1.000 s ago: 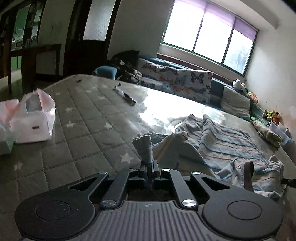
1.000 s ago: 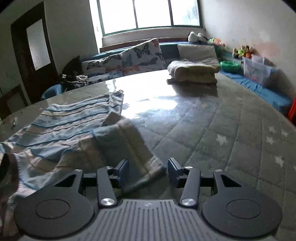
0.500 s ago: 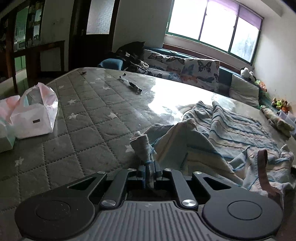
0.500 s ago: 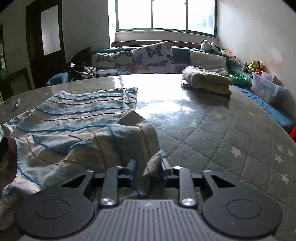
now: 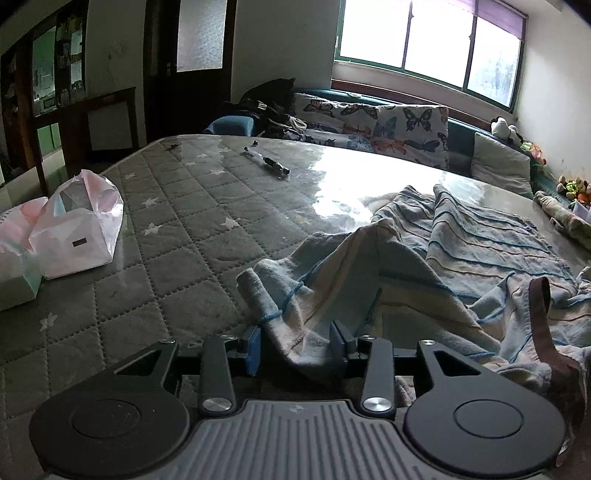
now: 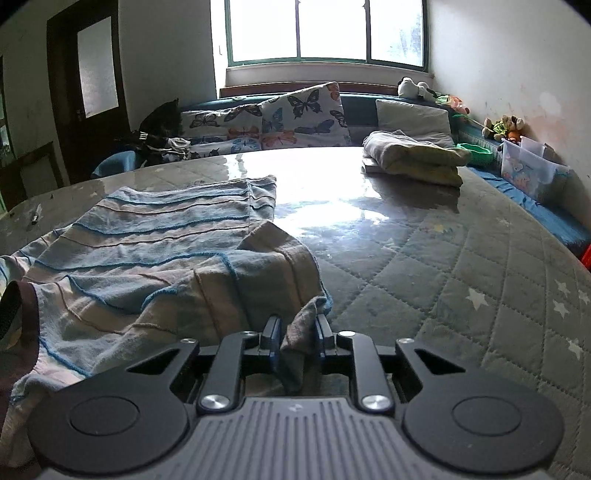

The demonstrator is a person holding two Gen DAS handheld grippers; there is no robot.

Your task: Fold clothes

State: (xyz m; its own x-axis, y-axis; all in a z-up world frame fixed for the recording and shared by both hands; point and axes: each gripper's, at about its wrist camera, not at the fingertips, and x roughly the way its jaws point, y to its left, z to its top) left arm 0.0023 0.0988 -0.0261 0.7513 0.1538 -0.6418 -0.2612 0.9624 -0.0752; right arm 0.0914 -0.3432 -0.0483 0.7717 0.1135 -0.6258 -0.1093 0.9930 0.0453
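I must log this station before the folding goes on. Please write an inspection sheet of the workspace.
Surface: quilted grey star-print mattress, glossy with window glare.
Job's things: striped blue garment, rumpled, one flap folded over.
Clutter: pen; white plastic bag; folded blanket.
Grippers: left gripper jaws have just been opening, cloth loose between them; right gripper shut on a garment corner.
Cables: nothing seen.
Surroundings: butterfly cushions, window, dark door.
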